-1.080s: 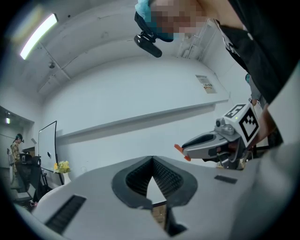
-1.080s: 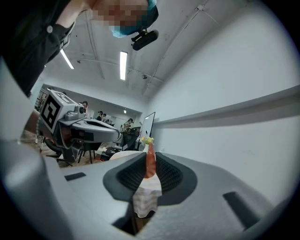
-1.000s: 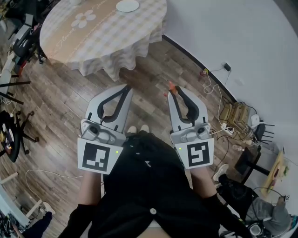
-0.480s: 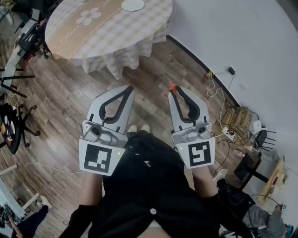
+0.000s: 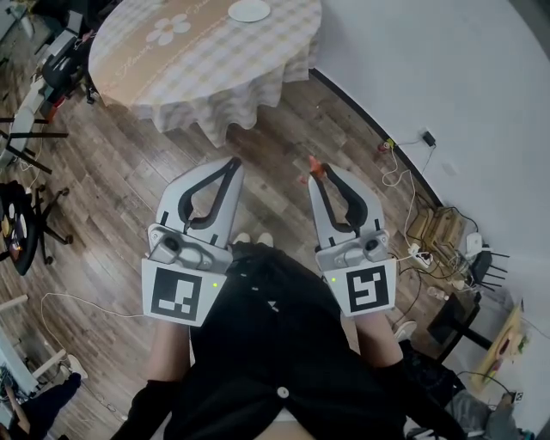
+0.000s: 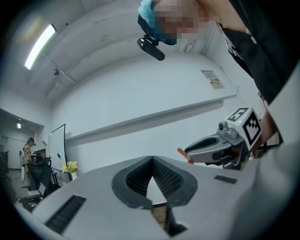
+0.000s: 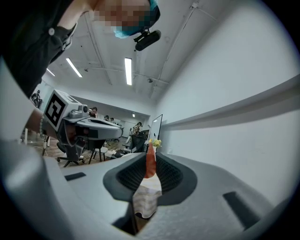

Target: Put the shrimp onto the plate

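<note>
Carry step. R gripper (image 5: 317, 170) pinches the shrimp (image 7: 150, 165) at its tips, over the floor (image 5: 284, 129) and well short of the table (image 5: 172, 64). L gripper (image 5: 233, 165) is clenched w/ nothing in it. Next, prob.: approach the table, reach to the plate (image 5: 249, 10) at its far side, lower, let go.

Wood-plank floor (image 5: 112, 215) under a round table (image 5: 206, 60) in a checked cloth, white wall (image 5: 447, 69) at right with cables (image 5: 400, 172) along its foot, strip lights (image 7: 128, 70) overhead.
</note>
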Motion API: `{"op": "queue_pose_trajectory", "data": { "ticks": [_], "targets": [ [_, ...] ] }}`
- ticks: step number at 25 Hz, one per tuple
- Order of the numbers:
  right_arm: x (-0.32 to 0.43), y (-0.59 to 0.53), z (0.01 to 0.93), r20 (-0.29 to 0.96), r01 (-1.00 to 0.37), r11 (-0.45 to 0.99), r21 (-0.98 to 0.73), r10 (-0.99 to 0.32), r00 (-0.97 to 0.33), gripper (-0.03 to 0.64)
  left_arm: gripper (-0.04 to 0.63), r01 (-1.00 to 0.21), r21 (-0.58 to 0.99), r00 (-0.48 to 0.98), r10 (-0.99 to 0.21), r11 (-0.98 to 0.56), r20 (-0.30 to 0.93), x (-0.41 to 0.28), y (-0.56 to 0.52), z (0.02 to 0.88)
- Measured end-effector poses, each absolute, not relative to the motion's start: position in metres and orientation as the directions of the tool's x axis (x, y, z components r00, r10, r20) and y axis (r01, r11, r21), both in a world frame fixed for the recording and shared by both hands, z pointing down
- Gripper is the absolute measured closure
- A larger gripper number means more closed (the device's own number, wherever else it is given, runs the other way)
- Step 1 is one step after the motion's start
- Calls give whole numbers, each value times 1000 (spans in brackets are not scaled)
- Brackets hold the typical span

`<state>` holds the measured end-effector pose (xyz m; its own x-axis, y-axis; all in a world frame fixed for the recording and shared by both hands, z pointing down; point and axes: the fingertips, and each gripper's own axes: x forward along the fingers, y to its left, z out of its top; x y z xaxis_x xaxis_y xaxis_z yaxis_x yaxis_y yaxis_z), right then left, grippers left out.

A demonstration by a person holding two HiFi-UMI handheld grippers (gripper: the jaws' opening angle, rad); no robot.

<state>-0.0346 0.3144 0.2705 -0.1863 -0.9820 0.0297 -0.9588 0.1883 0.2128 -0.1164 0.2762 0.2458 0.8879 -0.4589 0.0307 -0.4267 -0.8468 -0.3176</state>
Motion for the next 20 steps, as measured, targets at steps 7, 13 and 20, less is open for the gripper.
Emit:
{"op": "queue_pose_trajectory", "data": {
  "ticks": [7,13,20],
  "targets": [
    [-27,325,272,22,-955,201,219,-979,-201,568,594,-461,-327,869,-494,-825,21,-114,285,246],
    [-16,329,275,19,-962,181,206,-983,-181,568,594,-460,-336,868,-496,-822,25,-109,286,248],
    [-10,323,274,8,-963,161,216,-987,-163,568,594,-440,-334,882,-471,-833,13,-98,281,249]
  ]
}}
